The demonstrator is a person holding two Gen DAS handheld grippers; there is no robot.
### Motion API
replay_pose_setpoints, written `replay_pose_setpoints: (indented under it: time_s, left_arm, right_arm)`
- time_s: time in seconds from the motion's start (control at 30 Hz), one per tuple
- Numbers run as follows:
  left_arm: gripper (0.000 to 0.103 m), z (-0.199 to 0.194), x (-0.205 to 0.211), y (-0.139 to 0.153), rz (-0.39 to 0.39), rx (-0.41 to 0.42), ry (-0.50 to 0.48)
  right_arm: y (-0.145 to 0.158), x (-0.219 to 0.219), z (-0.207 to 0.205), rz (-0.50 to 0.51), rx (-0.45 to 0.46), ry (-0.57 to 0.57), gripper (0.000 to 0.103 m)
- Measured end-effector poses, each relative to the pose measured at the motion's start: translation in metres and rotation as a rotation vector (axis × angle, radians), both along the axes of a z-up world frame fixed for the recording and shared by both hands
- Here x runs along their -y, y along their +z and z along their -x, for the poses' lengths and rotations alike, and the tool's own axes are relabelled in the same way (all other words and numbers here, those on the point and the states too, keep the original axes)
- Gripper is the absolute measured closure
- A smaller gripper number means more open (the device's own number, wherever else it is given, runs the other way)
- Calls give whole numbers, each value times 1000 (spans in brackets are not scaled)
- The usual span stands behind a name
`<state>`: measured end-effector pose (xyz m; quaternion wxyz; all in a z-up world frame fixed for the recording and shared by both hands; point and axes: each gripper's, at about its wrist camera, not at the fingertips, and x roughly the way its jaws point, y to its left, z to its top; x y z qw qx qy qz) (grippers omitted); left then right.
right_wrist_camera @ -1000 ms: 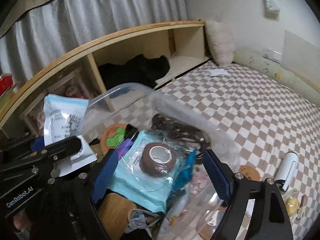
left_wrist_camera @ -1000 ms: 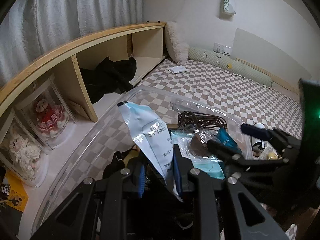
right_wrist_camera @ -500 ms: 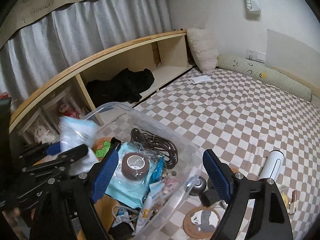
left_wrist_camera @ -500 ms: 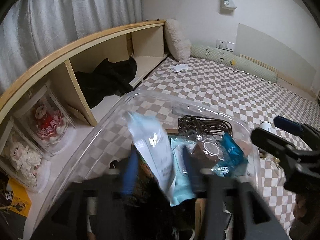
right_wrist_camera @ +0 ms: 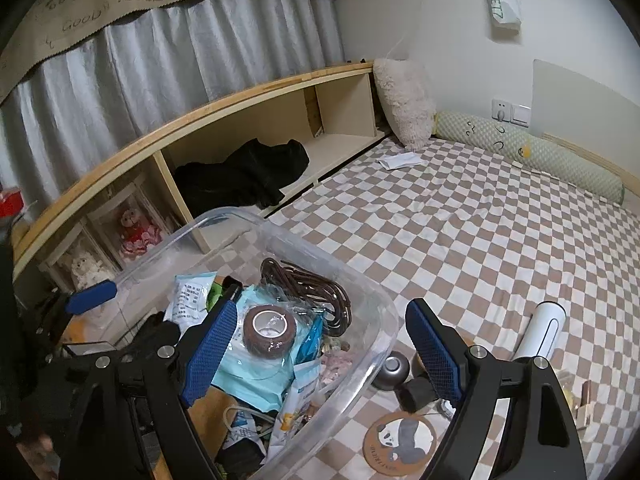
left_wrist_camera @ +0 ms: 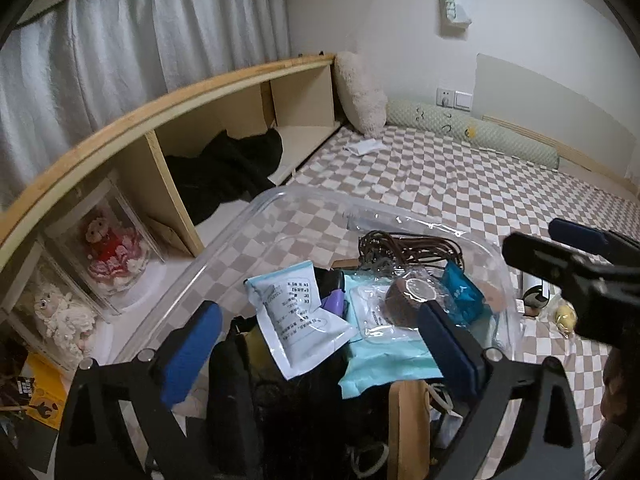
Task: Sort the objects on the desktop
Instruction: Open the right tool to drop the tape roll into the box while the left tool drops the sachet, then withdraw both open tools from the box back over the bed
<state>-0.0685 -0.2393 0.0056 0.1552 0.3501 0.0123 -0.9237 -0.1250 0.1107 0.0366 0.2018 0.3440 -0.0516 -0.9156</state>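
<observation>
A clear, rounded plastic bin (left_wrist_camera: 256, 216) is seen on a brown-and-white checked bedcover (left_wrist_camera: 460, 184). Inside it, at the left, a flat, glossy white and pale-blue sachet (left_wrist_camera: 298, 316) with printed text lies loose on the other contents; its long axis runs from the upper left down toward the lower right of the left wrist view. The left gripper (left_wrist_camera: 320, 344) is held over the bin with its blue, textured pads far apart and still opening; the sachet lies between them, touched by neither. To the right of the sachet, a brown roll of tape (left_wrist_camera: 408, 300) in crinkled clear wrap rests on a flat teal packet (left_wrist_camera: 384, 364), and a coil of dark brown cord (left_wrist_camera: 404, 246) lies behind it. The right gripper (right_wrist_camera: 320, 348) is held wide open and empty over the bin's near right rim. Farther right, a round panda coaster (right_wrist_camera: 400, 440) and a white cylinder (right_wrist_camera: 540, 332) lie on the bedcover.
</observation>
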Motion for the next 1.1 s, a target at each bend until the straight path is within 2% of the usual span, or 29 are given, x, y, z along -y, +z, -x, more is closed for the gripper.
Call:
replay_pose_setpoints:
  time_s: [0.1,0.17,0.27,0.4,0.63,0.93,1.1]
  left_arm:
    - [0,-9,-4,4,13,-19,2]
    - [0,-14,-6,5,30,-26,5]
    - [0,-20,-8,6,64,-33,26]
    - [0,-25,-8,9,73,-42,48]
    - [0,-41,-19,16,107,-62,24]
    - [0,-60,-35,35,95,-120,-8]
    - [0,-66,-43,43,88,-141,-22]
  right_arm:
    - [1,-6,-2,29,3,-23,15]
    - [2,-8,-4,24,-5,-41,0]
    - [2,-11,-8,-2,-22,-61,0]
    - [3,-15,-12,-17,-22,-61,0]
    - [11,-24,-26,-42,-43,-59,0]
    - [26,-40,-55,-79,-99,-59,0]
    - [41,-55,-75,-59,-129,-69,0]
